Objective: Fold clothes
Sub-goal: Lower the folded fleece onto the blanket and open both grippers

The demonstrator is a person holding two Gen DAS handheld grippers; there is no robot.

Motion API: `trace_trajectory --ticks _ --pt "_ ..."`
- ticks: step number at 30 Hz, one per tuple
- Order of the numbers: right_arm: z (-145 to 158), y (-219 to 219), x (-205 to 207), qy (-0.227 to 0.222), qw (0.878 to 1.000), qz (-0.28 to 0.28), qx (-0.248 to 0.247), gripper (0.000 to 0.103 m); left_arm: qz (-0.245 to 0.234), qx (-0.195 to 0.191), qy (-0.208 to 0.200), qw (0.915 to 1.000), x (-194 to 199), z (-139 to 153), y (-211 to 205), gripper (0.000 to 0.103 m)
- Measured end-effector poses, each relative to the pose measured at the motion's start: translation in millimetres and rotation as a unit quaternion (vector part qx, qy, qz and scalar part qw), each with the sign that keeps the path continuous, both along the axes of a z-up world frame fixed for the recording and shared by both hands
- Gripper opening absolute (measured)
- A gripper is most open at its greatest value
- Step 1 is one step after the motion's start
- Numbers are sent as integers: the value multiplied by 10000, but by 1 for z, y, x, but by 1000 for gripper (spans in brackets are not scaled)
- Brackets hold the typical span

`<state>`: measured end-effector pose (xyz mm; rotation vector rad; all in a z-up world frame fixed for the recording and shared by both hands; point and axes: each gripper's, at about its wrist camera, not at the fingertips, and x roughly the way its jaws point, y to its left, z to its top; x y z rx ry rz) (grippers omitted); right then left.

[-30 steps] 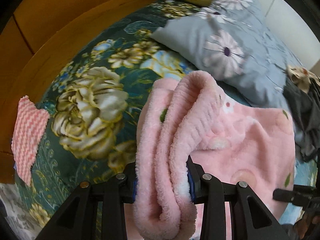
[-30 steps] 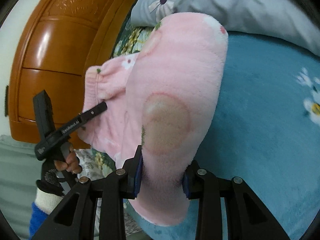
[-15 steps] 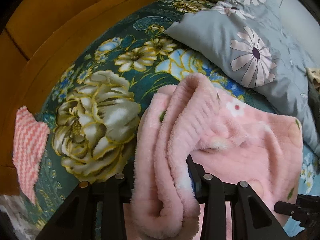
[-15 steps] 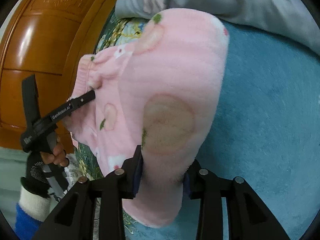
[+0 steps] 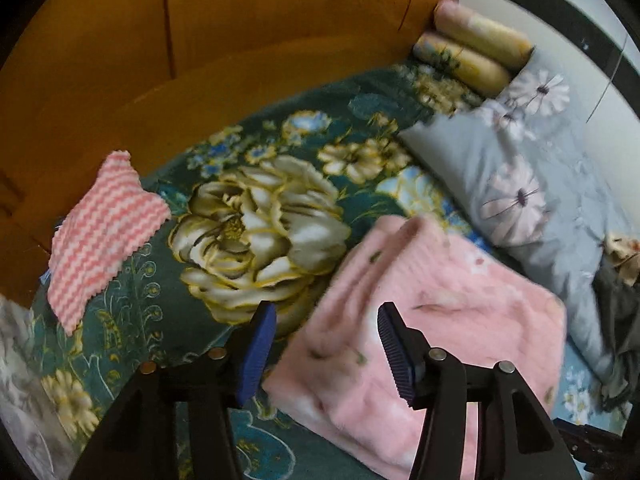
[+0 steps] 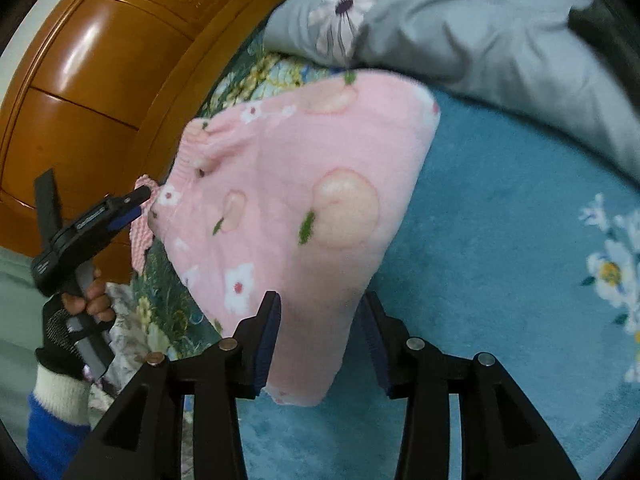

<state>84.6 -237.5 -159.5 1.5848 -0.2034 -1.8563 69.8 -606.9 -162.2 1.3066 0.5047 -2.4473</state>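
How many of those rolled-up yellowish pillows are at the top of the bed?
2: the upper roll lies against the wooden headboard, and the lower roll lies right beside it, next to the grey flowered pillow. More could be hidden behind.

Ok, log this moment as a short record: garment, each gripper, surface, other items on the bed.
garment: pink fleece garment, folded, lying on the bed
left gripper: jaws open, nothing between the pads
right gripper: jaws open, spread either side of the garment's near corner
surface: green floral blanket beside a blue blanket
other items: pink-and-white striped cloth; grey flowered pillow
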Motion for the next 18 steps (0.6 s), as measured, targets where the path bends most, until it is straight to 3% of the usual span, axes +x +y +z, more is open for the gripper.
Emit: trace_trajectory --ticks 2,5,7,9,15,18 --pt "13 -11 7 357 9993 73 5 43 -246 49 99 9996 4 1 14 57" --pt "26 -35 21 605 9969 510 17 43 -448 -25 -115 9989 4 -14 27 57" --pt "20 -53 28 542 9948 858 8 43 -582 -74 -257 9979 4 -23 35 57" --pt "9 -54 29 437 9955 824 166 43 -716 -123 -400 9966 4 -33 44 57" --pt "-14 -53 38 367 9940 905 499 43 -455 130 -662 9967 18 -65 29 57" --pt "-13 -55 38 386 9938 886 554 44 -305 351 -496 9977 28 -71 26 57"
